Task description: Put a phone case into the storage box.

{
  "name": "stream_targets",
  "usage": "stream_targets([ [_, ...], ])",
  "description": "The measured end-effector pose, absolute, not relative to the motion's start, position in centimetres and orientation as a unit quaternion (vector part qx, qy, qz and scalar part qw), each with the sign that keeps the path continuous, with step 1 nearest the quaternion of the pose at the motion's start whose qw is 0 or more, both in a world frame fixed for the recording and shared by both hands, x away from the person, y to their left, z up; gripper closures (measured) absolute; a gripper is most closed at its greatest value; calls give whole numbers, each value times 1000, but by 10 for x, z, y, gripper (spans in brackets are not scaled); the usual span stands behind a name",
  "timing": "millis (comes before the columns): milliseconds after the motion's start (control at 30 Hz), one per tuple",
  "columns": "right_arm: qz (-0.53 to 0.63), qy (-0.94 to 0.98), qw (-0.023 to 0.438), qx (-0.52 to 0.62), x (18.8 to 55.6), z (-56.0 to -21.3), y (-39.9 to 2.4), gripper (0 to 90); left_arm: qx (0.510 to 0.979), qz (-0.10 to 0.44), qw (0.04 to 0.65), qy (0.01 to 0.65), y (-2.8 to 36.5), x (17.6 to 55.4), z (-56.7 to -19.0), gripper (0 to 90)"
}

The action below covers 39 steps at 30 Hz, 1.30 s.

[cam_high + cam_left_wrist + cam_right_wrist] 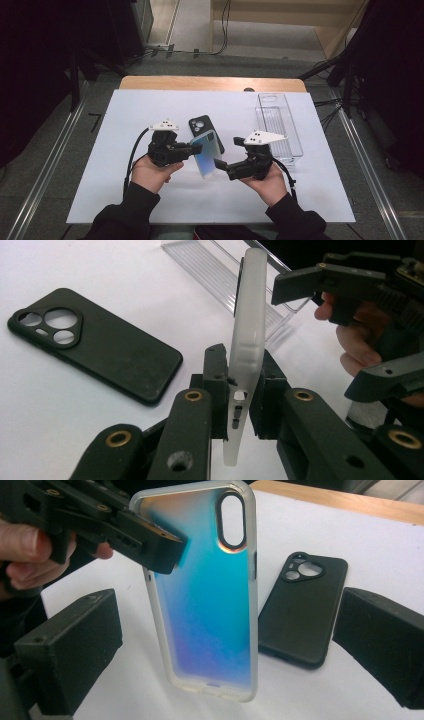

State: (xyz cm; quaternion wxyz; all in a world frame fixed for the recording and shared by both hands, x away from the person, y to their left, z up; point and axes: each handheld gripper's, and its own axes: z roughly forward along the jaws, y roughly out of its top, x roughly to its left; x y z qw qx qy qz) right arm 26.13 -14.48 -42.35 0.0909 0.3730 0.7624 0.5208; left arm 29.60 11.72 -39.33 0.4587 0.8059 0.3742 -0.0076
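Left gripper is clamped on the edge of an iridescent case, holding it up off the counter near the middle; in the left gripper view its pads pinch the frosted rim close to the port cutouts, with the case standing on edge between them. Right gripper has its jaws wide apart with nothing pressed between them; in the right gripper view the case hangs in the gap between the two black pads, touching neither, its blue-violet back facing that camera and the left gripper gripping its upper side edge. The step in hand looks like a hand-over or a two-handed steadying of the case, with the right gripper lined up on the free end. The next move would call for easing the right gripper forward until the rim sits squarely between its pads, then closing gently, since the thin, flexible case could twist or slip. Just beyond lies a black case, flat on the counter with its camera cutouts toward the far side. Farther right sits a clear tray, reaching toward the far edge.
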Motion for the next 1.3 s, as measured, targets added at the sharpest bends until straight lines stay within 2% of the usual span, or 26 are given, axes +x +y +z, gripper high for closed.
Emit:
stream_targets([
  [400, 487, 763, 120, 407, 252, -437, -121, 0, 802, -4, 446, 396, 108, 291, -396, 809],
  [967, 462, 768, 139, 422, 251, -445, -107, 0, 808, -18, 443, 388, 86, 277, -399, 808],
  [1000, 458, 769, 138, 424, 251, -446, -106, 23, 807, -17, 446, 387, 85, 276, -400, 808],
  [1033, 458, 770, 138, 422, 251, -446, -106, 108, 806, -18, 447, 387, 84, 275, -400, 807],
  [1067, 458, 770, 138, 422, 251, -446, -106, 108, 806, -18, 447, 387, 84, 275, -400, 797],
  [1100, 464, 772, 138, 413, 250, -447, -107, 146, 806, -19, 448, 386, 84, 275, -400, 796],
  [1300, 463, 774, 124, 414, 251, -446, -107, 151, 803, -17, 456, 384, 87, 276, -398, 768],
])
